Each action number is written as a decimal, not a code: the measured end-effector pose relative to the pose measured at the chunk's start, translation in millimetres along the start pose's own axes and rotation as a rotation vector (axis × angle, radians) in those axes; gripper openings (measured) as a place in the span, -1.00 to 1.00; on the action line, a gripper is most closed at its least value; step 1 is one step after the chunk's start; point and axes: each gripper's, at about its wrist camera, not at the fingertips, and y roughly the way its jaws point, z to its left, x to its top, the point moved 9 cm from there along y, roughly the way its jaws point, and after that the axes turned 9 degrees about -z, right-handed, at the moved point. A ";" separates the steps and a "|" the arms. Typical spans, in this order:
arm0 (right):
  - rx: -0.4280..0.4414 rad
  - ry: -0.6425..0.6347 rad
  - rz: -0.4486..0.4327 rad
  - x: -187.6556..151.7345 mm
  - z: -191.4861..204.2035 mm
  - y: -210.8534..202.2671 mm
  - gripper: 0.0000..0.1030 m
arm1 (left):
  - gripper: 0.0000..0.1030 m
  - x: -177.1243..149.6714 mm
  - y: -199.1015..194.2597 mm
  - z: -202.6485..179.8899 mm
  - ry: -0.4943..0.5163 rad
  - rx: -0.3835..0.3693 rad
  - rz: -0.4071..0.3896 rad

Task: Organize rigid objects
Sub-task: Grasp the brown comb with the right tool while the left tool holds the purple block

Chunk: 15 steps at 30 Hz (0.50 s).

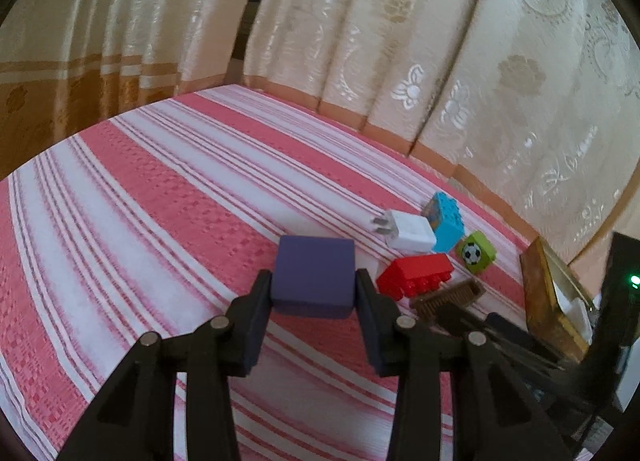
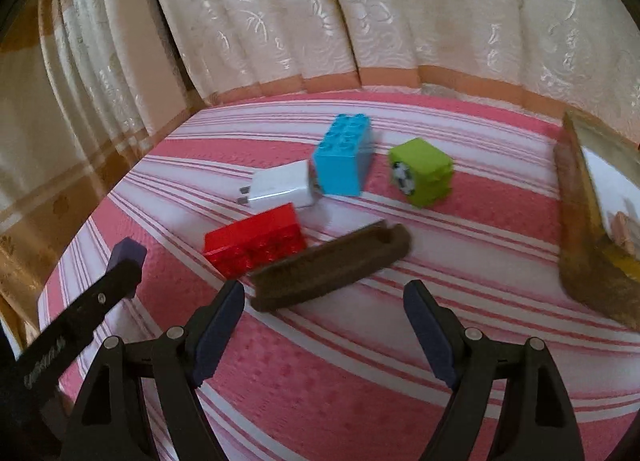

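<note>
Left gripper point(image 1: 314, 281) clamps purple block point(image 1: 314, 275): transport step; right gripper point(image 2: 324, 301), jaws apart and empty, next descends on near brown brush point(image 2: 330, 261)

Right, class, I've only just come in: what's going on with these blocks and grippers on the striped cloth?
A person is sorting small hard objects with two hand-held grippers. The left gripper is shut on a purple block. The right gripper is open and empty, just short of a brown brush. Loose on the striped cloth lie a red brick, a white charger, a blue brick and a green football cube. A brown box stands open at the right.
</note>
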 end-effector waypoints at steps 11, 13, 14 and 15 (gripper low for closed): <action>-0.073 -0.122 0.067 7.2 13.9 31.5 0.67 | -0.23 -2.7 2.0 -6.4 0.035 0.007 0.019; -0.050 -0.162 0.076 5.3 13.4 30.1 0.61 | -0.23 -2.8 2.2 -5.5 0.033 0.007 0.021; -0.045 -0.185 0.079 4.4 13.2 29.0 0.46 | -0.23 -2.8 2.9 -4.9 0.031 0.008 0.023; -0.049 -0.216 0.080 2.9 11.1 27.0 0.32 | -0.23 -2.9 3.5 -4.7 0.029 0.008 0.026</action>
